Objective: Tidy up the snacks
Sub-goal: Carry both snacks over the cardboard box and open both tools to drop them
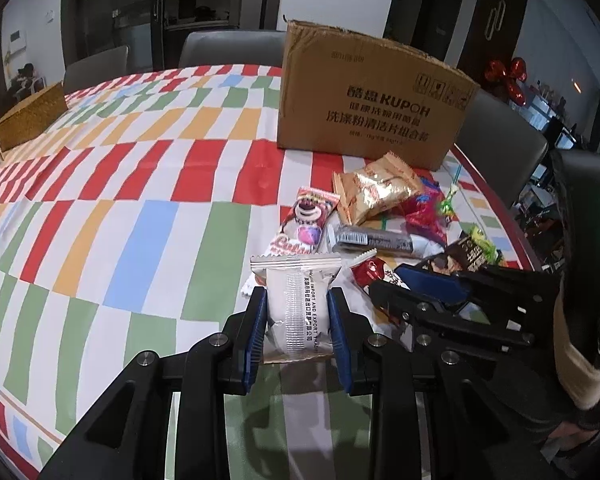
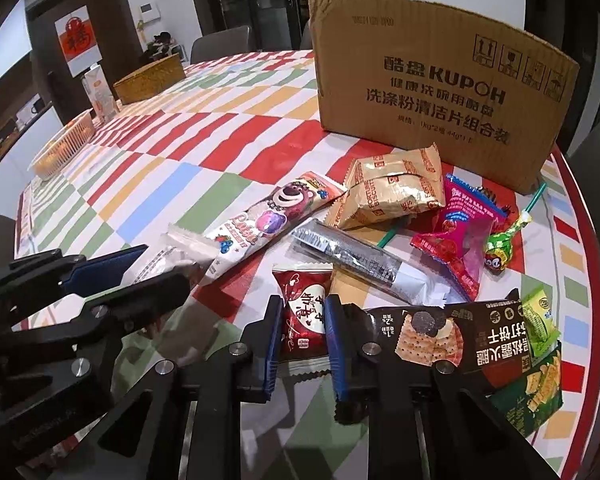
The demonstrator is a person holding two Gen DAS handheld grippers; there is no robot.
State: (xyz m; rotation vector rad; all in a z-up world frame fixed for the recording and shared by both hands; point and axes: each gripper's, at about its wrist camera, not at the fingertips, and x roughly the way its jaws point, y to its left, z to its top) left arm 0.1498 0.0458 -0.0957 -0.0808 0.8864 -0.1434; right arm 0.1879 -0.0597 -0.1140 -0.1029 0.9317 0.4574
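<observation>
My left gripper [image 1: 298, 300] is shut on a white snack packet [image 1: 296, 308], held just above the tablecloth; it also shows at the left of the right wrist view [image 2: 140, 272]. My right gripper [image 2: 302, 320] is shut on a small red packet [image 2: 304, 320] at the near edge of the snack pile; it shows in the left wrist view [image 1: 404, 284]. The pile holds a long bear-print bar [image 2: 268, 216], a gold biscuit pack [image 2: 392, 192], a silver-black bar [image 2: 360, 260], a pink packet [image 2: 460, 240], a lollipop [image 2: 500, 244] and a black cracker pack [image 2: 452, 336].
An open cardboard box [image 2: 432, 76] stands behind the pile at the table's far right. A woven gold box [image 2: 150, 78], a carton [image 2: 100, 92] and a plastic basket [image 2: 66, 144] sit at the far left. Grey chairs [image 1: 232, 46] ring the striped tablecloth [image 1: 140, 184].
</observation>
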